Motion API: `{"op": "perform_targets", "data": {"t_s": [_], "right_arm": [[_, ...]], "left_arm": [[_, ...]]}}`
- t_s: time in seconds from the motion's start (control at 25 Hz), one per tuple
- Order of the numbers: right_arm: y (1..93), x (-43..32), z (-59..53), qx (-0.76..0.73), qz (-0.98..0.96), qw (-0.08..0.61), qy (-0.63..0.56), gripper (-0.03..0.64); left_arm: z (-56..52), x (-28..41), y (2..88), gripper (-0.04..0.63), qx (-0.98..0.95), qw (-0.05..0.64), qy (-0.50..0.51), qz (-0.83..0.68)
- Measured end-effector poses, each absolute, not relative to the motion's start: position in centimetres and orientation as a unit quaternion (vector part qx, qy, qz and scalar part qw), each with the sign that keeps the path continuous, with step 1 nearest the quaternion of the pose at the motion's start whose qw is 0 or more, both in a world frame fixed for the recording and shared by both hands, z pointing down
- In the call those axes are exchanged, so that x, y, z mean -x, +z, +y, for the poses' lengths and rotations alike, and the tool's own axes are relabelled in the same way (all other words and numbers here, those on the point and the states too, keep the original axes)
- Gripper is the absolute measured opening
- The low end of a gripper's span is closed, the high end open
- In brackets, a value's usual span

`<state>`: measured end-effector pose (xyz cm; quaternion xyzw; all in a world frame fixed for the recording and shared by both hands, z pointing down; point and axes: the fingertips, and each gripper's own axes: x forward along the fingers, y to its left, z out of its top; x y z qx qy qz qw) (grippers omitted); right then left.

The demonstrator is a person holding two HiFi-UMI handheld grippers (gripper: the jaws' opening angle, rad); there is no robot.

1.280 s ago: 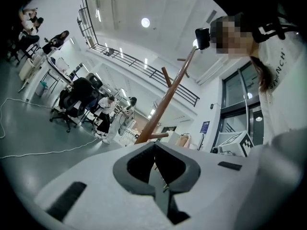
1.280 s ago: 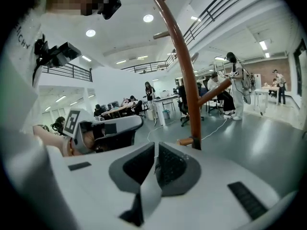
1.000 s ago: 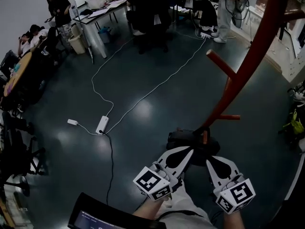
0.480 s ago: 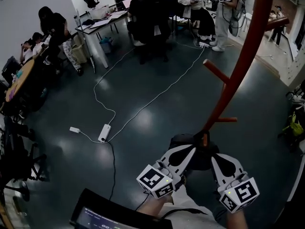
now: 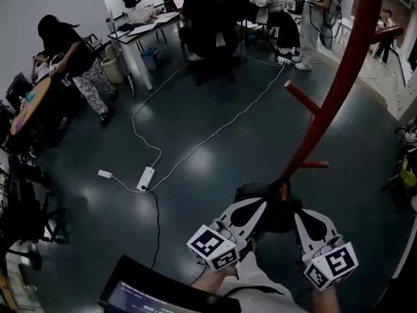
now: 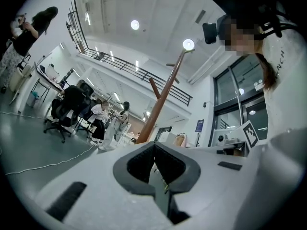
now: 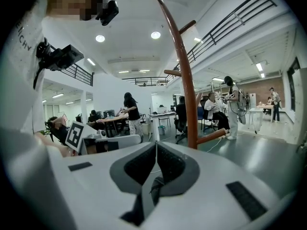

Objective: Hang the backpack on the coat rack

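Note:
The red-brown coat rack curves up from its foot near my hands, with short pegs sticking out left. The black backpack is bunched at the rack's foot, between and under my two grippers. My left gripper and right gripper both point at it. In the left gripper view the left gripper has its jaws together, with a thin dark bit of the backpack pinched low between them. The right gripper looks the same, with a dark strap in its jaws. Both views look up the rack.
A white power strip with long cables lies on the dark floor to the left. Several people sit or stand at desks at the back. One person walks at the far left. A dark screen sits by my knees.
Both grippers stay shut and have shifted only slightly right and down. The person at the far left has stepped forward. My head has tilted a little.

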<state>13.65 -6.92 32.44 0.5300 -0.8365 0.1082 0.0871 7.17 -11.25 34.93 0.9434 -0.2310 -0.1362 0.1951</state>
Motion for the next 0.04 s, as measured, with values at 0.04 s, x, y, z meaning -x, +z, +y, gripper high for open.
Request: {"op": "perform_targets", "data": {"t_s": [0.04], "right_arm": [[32.55, -13.74, -7.05, -0.530, -0.836, 0.088, 0.109, 0.026]], "left_arm": [[-11.38, -7.19, 35.05, 0.009, -0.943, 0.197, -0.136, -0.231]]}}
